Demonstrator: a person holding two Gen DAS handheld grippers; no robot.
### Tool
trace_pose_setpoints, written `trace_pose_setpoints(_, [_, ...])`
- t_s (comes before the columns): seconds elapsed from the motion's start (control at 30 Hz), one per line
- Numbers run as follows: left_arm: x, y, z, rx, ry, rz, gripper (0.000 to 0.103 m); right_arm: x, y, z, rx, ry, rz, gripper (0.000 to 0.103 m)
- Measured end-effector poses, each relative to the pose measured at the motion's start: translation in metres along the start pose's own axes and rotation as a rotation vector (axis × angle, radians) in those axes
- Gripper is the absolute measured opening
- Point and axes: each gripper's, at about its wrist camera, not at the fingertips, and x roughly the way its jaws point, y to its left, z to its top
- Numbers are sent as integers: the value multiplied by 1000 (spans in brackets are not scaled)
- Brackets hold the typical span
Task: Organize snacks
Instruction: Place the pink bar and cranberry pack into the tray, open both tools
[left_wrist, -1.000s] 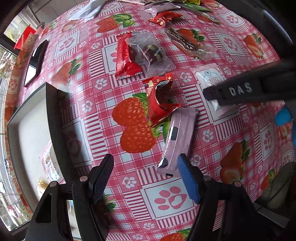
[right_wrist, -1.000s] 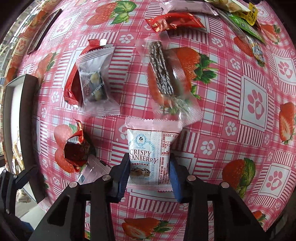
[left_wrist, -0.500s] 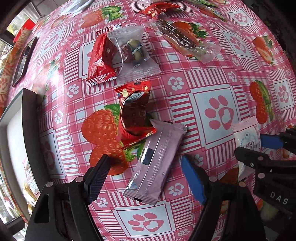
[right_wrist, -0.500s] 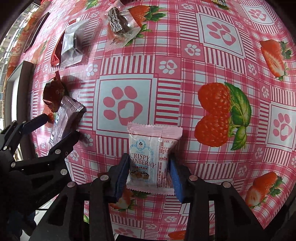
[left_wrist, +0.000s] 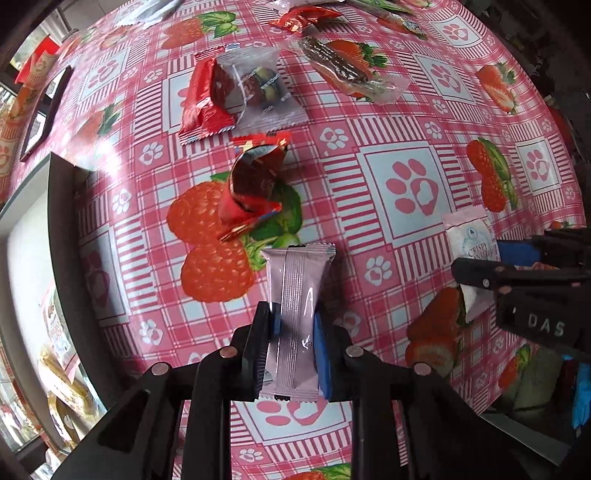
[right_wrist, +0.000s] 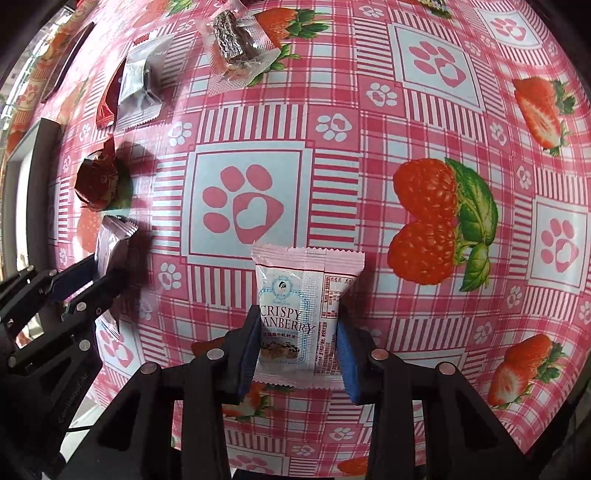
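Observation:
My left gripper (left_wrist: 295, 328) is shut on a pale purple snack bar (left_wrist: 299, 295), held over the strawberry tablecloth. My right gripper (right_wrist: 297, 339) is shut on a pink and white Crispy Cranberry packet (right_wrist: 303, 295). That packet and the right gripper show at the right of the left wrist view (left_wrist: 471, 243). The left gripper with the purple bar shows at the left of the right wrist view (right_wrist: 110, 243). An opened red wrapper (left_wrist: 255, 188) lies just beyond the purple bar.
A dark-rimmed tray (left_wrist: 64, 236) sits at the left with snacks inside. A red packet (left_wrist: 203, 99), a clear candy packet (left_wrist: 262, 88) and a clear chocolate wafer packet (left_wrist: 347, 70) lie farther back. More snacks line the far edge. A phone (left_wrist: 44, 114) lies far left.
My left gripper has closed on the purple bar, which now points straight ahead between the fingers. My right gripper has carried the cranberry packet back toward the near side.

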Motion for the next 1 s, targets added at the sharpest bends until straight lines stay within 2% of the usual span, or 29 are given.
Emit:
trace_pose_setpoints(0.13, [-12,18,-20,-21,0,-4,25,-7,5,-17,-18,-2,70,39])
trace_pose_setpoints(0.4, [-38,50,-53,-77,-41,-6,25,-17,54,-38,-107,10,96,39])
trace_pose_setpoints(0.53, [-53,65,-61,-126,-79,-2,25,-24,92,-35,-174,0,106,39])
trace_pose_setpoints(0.83, [-76,148,-91,-286,-141,46,25,-38,199,-22,-340,-15,136,39])
trace_pose_setpoints(1.0, [-80,196,-102,-379,-154,90,25,-26,255,-13,-407,-8,169,39])
